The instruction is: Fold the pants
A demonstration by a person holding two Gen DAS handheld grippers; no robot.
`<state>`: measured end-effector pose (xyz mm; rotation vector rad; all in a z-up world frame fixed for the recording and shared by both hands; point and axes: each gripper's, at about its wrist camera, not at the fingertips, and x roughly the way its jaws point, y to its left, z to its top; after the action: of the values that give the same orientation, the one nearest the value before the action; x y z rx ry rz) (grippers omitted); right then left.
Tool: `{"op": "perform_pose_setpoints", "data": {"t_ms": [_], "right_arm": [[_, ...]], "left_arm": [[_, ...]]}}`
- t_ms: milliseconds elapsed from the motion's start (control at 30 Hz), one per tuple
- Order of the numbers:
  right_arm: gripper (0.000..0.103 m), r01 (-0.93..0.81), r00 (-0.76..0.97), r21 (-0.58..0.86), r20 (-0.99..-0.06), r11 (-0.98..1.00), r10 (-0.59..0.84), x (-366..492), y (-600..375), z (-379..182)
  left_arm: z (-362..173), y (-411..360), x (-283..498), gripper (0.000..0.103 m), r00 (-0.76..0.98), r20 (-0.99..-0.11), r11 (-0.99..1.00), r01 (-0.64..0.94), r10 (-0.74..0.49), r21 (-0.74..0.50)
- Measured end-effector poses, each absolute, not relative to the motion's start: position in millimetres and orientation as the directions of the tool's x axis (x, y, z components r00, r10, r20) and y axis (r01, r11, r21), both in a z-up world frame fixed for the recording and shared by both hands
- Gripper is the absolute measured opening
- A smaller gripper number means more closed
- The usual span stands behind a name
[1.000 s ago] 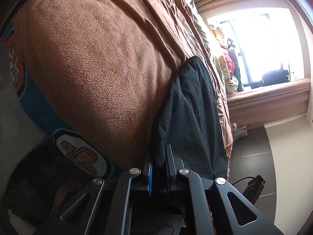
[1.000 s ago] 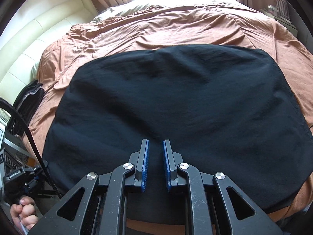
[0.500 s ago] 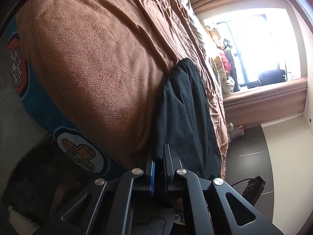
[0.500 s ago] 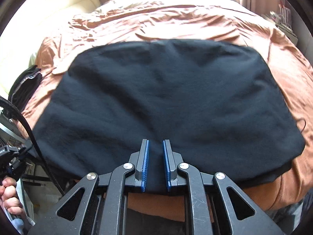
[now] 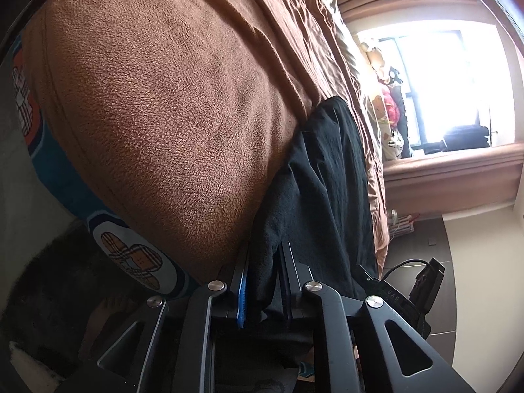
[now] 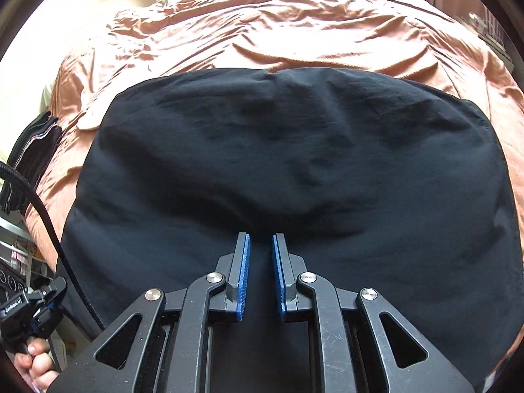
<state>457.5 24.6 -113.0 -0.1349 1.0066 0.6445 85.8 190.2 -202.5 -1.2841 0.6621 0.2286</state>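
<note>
Black pants [image 6: 294,150] lie folded in a broad flat block on the brown blanket [image 6: 294,26] of a bed. My right gripper [image 6: 261,237] hovers over their near part; its blue pads stand a narrow gap apart with nothing between them. In the left wrist view the pants [image 5: 327,180] run along the blanket's [image 5: 163,114] edge. My left gripper [image 5: 265,249] is at their near corner. Its jaws are opening, and a thick fold of black cloth still sits loosely between them. That left gripper [image 6: 29,308] and the hand [image 6: 36,363] holding it show at the right wrist view's lower left.
A blue patterned sheet [image 5: 65,190] hangs below the blanket. Plush toys [image 5: 386,104] sit by a bright window [image 5: 442,82]. Dark floor [image 5: 425,239] lies beside the bed. Another dark garment [image 6: 32,144] rests at the bed's left side. A black cable [image 6: 49,222] runs past it.
My left jaws squeezed the cloth tighter, then widened. My right gripper drew back to the pants' near edge, then came forward over them, its gap unchanged.
</note>
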Motion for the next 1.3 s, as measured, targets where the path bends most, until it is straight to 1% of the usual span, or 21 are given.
{"op": "perform_pose_setpoints", "data": {"t_ms": [267, 700, 800, 867, 1033, 1300], "right_arm": [[0.012, -0.573, 0.365, 0.167, -0.824, 0.803, 0.432, 488, 47, -111], [0.012, -0.588, 0.399, 0.1, -0.827, 0.803, 0.395, 535, 95, -111], [0.009, -0.583, 0.41, 0.087, -0.827, 0.808, 0.385, 544, 103, -112], [0.009, -0.579, 0.413, 0.083, -0.828, 0.811, 0.379, 549, 108, -113], [0.009, -0.577, 0.407, 0.096, -0.828, 0.811, 0.387, 546, 106, -110], [0.009, -0.592, 0.368, 0.139, -0.829, 0.794, 0.42, 512, 77, -111]], "left_arm": [[-202, 188, 91, 0.016, 0.808, -0.559, 0.26, -0.508, -0.185, -0.821], [-198, 185, 98, 0.016, 0.797, -0.588, 0.231, -0.552, -0.136, -0.801], [-200, 185, 98, 0.016, 0.798, -0.589, 0.229, -0.554, -0.128, -0.8], [-201, 186, 100, 0.016, 0.8, -0.586, 0.219, -0.554, -0.129, -0.804], [-202, 187, 105, 0.016, 0.805, -0.579, 0.214, -0.547, -0.13, -0.809], [-203, 187, 108, 0.016, 0.819, -0.559, 0.216, -0.526, -0.134, -0.823]]}}
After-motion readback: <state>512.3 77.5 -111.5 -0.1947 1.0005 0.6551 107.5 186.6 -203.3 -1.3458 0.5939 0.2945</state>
